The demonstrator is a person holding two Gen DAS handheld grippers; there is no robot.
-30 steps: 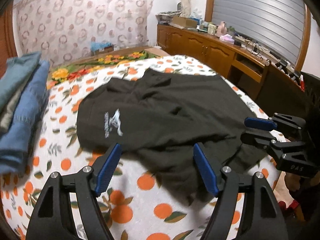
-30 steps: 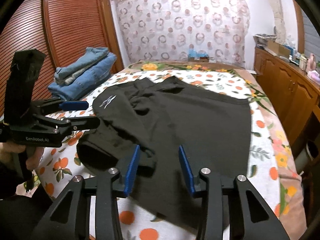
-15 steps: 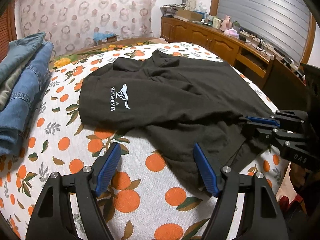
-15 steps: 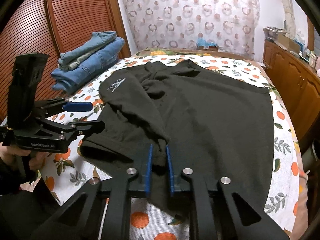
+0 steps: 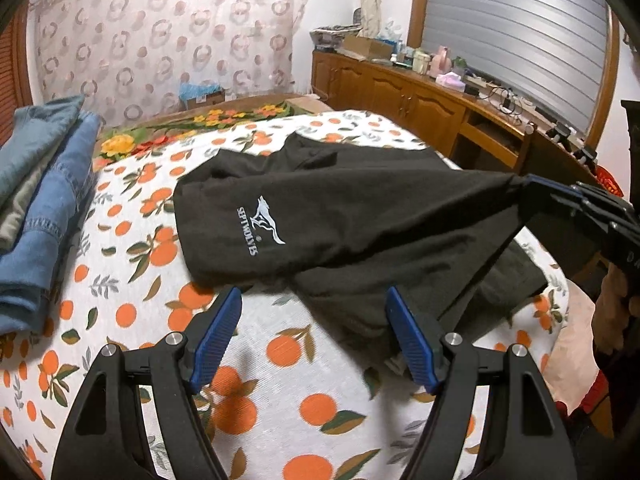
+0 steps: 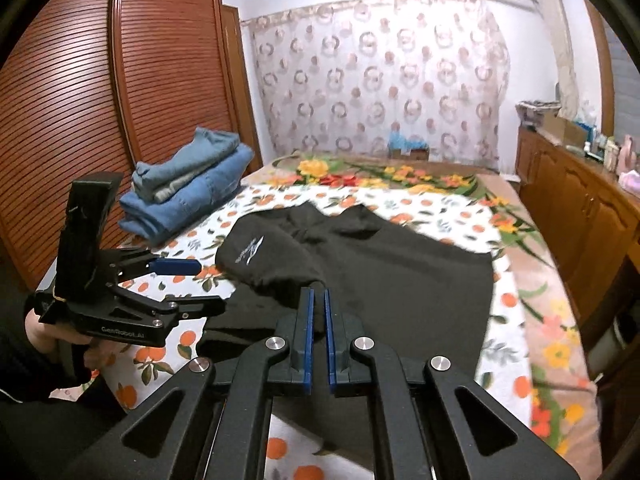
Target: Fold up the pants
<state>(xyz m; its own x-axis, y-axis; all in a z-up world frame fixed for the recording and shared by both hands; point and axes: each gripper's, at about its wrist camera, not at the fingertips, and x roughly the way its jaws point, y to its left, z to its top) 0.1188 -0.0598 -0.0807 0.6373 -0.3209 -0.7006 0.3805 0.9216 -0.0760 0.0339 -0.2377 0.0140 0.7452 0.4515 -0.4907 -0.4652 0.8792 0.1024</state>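
Black pants (image 5: 360, 216) with a white wolf logo (image 5: 262, 226) lie on the orange-print bed (image 5: 132, 312). My right gripper (image 6: 317, 300) is shut on a fold of the pants (image 6: 400, 280) and lifts it off the bed; it also shows in the left wrist view (image 5: 532, 188) at the right, pulling the cloth taut. My left gripper (image 5: 314, 320) is open and empty, just short of the pants' near edge; it shows in the right wrist view (image 6: 188, 284) at the left.
A stack of folded blue jeans (image 5: 36, 200) sits at the bed's left side (image 6: 188, 184). A wooden cabinet (image 5: 420, 104) with clutter runs along the right. A slatted wooden wardrobe (image 6: 100, 112) stands at the left.
My right gripper closed on the pants' near fold and raised it, pulling the cloth taut. My left gripper stayed open and drew back slightly.
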